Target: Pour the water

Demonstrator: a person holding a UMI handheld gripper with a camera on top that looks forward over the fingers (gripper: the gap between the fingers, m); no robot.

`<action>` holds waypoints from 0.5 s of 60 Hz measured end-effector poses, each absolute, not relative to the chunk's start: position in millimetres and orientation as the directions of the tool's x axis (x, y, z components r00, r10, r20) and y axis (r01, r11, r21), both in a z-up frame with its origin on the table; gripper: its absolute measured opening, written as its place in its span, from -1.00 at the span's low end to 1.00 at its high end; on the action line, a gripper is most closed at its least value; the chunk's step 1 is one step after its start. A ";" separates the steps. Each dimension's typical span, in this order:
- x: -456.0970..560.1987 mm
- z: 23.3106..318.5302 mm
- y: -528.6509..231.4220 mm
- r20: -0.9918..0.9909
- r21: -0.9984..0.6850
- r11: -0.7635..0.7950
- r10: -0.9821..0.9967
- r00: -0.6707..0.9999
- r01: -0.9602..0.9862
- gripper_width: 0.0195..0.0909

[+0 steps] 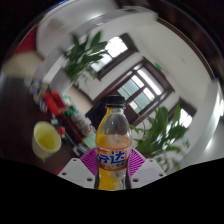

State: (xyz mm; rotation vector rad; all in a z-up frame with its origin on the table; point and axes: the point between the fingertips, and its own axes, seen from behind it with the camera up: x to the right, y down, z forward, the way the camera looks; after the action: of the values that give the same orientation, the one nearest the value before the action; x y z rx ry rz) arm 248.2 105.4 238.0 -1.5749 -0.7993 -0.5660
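Note:
An orange soda bottle (113,140) with a dark cap and a blue label stands upright between my fingers, lifted in the tilted gripper view. My gripper (112,167) is shut on the bottle, with the purple pads (88,160) pressing its lower body from both sides. A yellow-green cup (45,138) stands on the table to the left of the bottle, beyond the fingers. The bottle's base is hidden below the fingers.
Small red and dark objects (52,104) lie on the table behind the cup. A leafy plant (85,52) stands at the back, another plant (165,135) at the right. Large windows (140,85) fill the wall behind.

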 end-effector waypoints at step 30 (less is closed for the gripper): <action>171.5 181.7 137.9 -0.009 -0.987 -0.158 0.280 0.960 0.037 -0.58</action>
State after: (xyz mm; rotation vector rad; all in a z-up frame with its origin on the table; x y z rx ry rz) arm 171.5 137.9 181.7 -1.7218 -0.2396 0.2166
